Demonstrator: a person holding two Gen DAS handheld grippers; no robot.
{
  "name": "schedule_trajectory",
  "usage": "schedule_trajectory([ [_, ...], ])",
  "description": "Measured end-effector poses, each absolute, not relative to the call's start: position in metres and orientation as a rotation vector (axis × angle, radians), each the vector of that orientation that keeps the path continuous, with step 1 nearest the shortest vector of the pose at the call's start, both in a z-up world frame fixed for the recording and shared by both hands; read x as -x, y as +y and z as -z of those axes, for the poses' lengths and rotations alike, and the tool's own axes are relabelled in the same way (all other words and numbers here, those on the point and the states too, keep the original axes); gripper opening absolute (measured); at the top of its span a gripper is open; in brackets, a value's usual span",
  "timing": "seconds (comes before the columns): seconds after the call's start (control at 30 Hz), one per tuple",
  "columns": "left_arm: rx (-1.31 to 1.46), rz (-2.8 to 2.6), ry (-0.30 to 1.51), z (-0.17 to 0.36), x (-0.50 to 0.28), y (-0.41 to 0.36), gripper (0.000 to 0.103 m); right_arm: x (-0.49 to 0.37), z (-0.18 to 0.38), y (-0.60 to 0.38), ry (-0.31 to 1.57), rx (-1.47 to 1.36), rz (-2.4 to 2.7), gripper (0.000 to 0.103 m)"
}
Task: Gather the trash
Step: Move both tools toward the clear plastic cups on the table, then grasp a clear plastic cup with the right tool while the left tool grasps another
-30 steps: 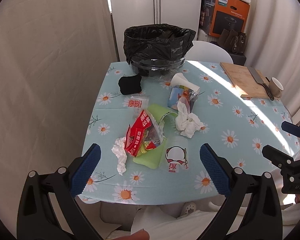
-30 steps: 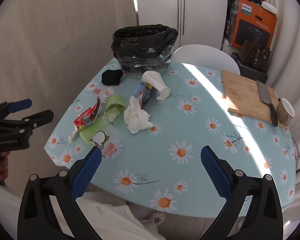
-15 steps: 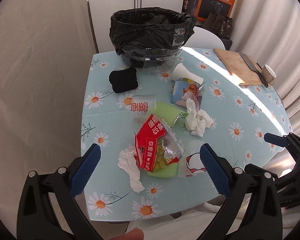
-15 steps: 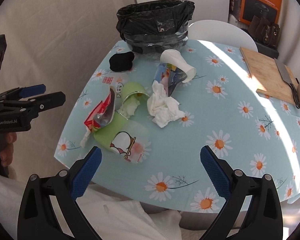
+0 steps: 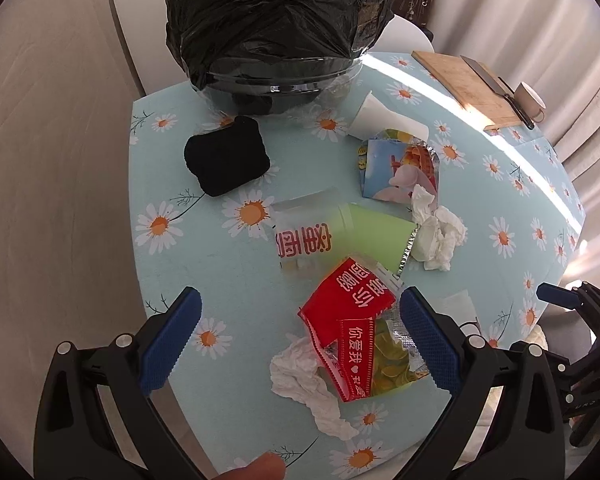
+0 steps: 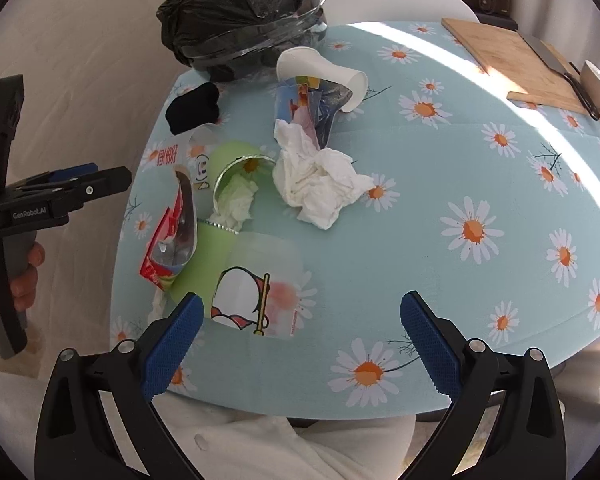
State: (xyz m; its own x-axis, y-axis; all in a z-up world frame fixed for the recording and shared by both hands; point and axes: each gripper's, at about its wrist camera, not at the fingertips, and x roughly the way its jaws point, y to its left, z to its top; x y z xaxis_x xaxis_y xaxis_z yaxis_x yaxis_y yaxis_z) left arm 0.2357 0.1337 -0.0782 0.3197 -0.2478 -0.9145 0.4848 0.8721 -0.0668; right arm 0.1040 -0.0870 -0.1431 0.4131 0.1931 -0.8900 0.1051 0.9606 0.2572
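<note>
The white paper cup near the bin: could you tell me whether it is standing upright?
No, the white paper cup lies tipped on its side on the table, its open mouth facing the cutting board.

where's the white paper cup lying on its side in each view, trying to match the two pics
Left wrist view: the white paper cup lies upper right of centre, just right of the black-lined bin.
Right wrist view: the same cup lies upper centre, its open mouth turned right, resting on the colourful snack wrapper.
Shared landmark: the wooden cutting board on the table's far right.
</note>
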Motion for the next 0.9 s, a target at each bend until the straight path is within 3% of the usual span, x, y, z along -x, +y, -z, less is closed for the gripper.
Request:
schedule_trajectory([
  [0.63, -0.245, 0.455, 1.263, 0.124, -0.293, 0.107, 0.097, -0.159, 0.199, -0.072, 1.329, -0.34, -0.167, 0.093],
  [0.67, -0.24, 0.448, 1.274, 0.126, -0.294, 0.107, 0.096, -0.16, 0.201, -0.073, 1.336, -0.352, -0.172, 0.089],
  [0.8, -0.223, 0.452, 1.306, 0.13, -0.297, 0.109, 0.079, -0.163, 0.211, -0.077, 1.362, -0.417, -0.19, 0.061],
  [0.83, -0.221, 0.452, 1.308, 0.129, -0.297, 0.109, 0.067, -0.162, 0.213, -0.078, 1.369, -0.425, -0.2, 0.06],
  [0.9, -0.216, 0.444, 1.324, 0.13, -0.297, 0.112, 0.056, -0.163, 0.214, -0.08, 1.371, -0.447, -0.217, 0.055],
])
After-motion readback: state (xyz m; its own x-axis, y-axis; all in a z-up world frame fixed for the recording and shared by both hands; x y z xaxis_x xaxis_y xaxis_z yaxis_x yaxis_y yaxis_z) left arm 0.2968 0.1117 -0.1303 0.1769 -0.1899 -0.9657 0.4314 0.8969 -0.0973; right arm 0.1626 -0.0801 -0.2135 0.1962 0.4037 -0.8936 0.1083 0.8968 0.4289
